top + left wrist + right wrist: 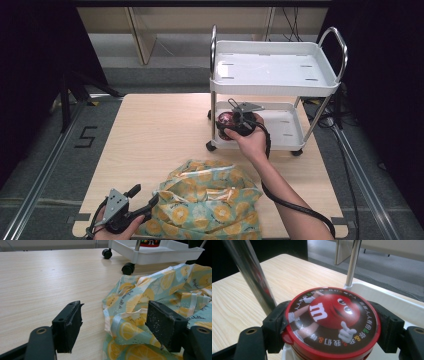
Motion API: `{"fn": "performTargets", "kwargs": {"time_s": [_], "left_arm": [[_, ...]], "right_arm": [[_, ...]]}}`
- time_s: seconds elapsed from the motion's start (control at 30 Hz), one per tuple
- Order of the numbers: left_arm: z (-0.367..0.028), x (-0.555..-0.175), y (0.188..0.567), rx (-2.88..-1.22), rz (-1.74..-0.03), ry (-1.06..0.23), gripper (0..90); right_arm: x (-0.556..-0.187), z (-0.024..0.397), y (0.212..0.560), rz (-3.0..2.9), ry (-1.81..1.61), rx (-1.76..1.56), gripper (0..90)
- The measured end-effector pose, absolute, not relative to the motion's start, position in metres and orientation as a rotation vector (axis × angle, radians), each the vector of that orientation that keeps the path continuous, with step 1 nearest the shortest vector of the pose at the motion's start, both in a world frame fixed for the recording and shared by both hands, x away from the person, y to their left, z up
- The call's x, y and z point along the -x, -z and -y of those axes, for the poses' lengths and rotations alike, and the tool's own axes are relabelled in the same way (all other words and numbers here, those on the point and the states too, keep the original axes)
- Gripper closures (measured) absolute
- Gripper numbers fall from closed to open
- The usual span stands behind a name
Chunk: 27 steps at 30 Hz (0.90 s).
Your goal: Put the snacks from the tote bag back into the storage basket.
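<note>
the right gripper [235, 121], in the centre of the high view, has its jaws pinching the round red-lidded candy tub [331, 321] from both sides just under the lid rim. the tub stands upright, long axis vertical, lid facing the camera. it sits at the near left corner of the lower shelf of the white two-tier wheeled cart [320, 84], just beside a chrome upright post [249, 272]. judged from this, any move turns on clearing that post. the left gripper [145, 205], lower left of the high view, has its jaws spread, empty, at the edge of the crumpled lemon-print fabric bag [210, 205] on the pale wooden table [150, 130].
</note>
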<state>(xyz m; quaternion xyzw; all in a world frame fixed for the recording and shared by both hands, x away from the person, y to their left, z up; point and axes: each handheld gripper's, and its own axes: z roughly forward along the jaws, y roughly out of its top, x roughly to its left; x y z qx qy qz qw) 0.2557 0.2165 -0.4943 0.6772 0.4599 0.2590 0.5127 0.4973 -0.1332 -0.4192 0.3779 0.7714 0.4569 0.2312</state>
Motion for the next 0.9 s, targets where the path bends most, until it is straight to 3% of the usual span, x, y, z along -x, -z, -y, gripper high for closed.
{"fn": "performTargets", "kwargs": {"time_s": [0.9], "left_arm": [[-0.216,-0.256,0.494,-1.633,-1.097,-0.621,28.2]], "right_arm": [[-0.503,0.135,0.436,-2.131,-1.236,-1.084,26.5]]}}
